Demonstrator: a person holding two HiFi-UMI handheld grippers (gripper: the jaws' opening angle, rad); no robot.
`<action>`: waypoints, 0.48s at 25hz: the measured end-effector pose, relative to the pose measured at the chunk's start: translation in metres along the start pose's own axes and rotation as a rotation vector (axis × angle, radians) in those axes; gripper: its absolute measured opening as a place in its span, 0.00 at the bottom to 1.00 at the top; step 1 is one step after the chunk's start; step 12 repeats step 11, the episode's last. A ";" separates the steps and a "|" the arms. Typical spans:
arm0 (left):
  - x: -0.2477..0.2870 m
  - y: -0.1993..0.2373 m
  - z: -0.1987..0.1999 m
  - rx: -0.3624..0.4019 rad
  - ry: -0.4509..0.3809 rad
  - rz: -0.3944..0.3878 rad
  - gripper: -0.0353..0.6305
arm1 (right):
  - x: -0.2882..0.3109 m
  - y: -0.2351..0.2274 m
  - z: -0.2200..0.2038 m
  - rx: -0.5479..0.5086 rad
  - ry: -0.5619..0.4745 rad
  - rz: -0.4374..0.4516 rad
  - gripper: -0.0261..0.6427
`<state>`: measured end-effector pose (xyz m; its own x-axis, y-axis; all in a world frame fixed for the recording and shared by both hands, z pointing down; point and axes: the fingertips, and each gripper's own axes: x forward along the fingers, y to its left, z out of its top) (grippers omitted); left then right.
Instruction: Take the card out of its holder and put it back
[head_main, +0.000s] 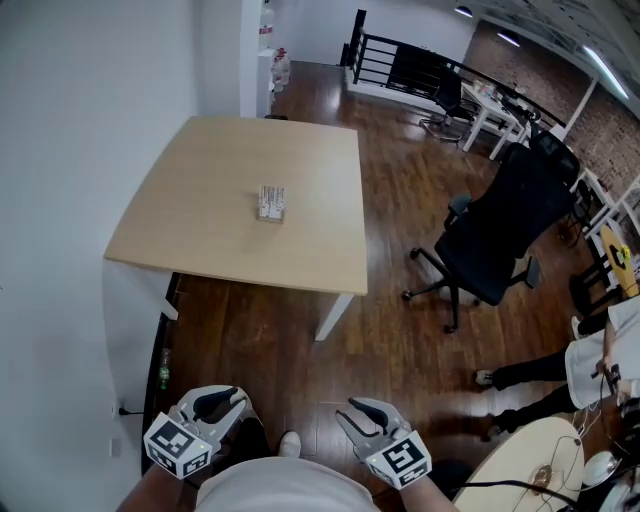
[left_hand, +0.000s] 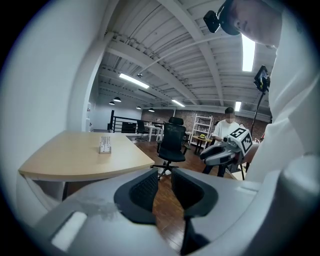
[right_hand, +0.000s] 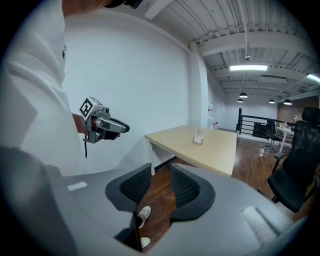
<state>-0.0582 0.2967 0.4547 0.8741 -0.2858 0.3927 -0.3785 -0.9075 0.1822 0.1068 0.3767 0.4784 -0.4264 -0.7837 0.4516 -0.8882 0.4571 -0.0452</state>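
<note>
A small card holder (head_main: 270, 203) with a white card standing in it sits near the middle of the light wooden table (head_main: 190, 210). It also shows as a small stand (left_hand: 104, 144) in the left gripper view and far off as the holder (right_hand: 199, 136) in the right gripper view. Both grippers are held close to my body, well short of the table. My left gripper (head_main: 232, 398) is open, with only floor showing in the gap between its pads (left_hand: 145, 187). My right gripper (head_main: 352, 412) is open too, its pads (right_hand: 184, 186) apart with nothing between them.
A black office chair (head_main: 500, 230) stands on the wood floor right of the table. A seated person (head_main: 590, 365) and a round table (head_main: 530, 460) are at the lower right. A white wall (head_main: 60, 200) runs along the left. My shoe (head_main: 289, 443) shows below.
</note>
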 end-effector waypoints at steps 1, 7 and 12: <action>0.001 -0.003 -0.003 -0.003 -0.001 -0.004 0.19 | -0.003 0.001 -0.002 -0.003 0.003 -0.001 0.23; 0.001 -0.017 -0.012 0.006 0.002 -0.019 0.19 | -0.015 0.001 -0.012 0.014 -0.007 -0.024 0.23; -0.003 -0.020 -0.013 0.000 0.003 -0.011 0.19 | -0.017 0.007 -0.013 0.002 -0.004 -0.008 0.22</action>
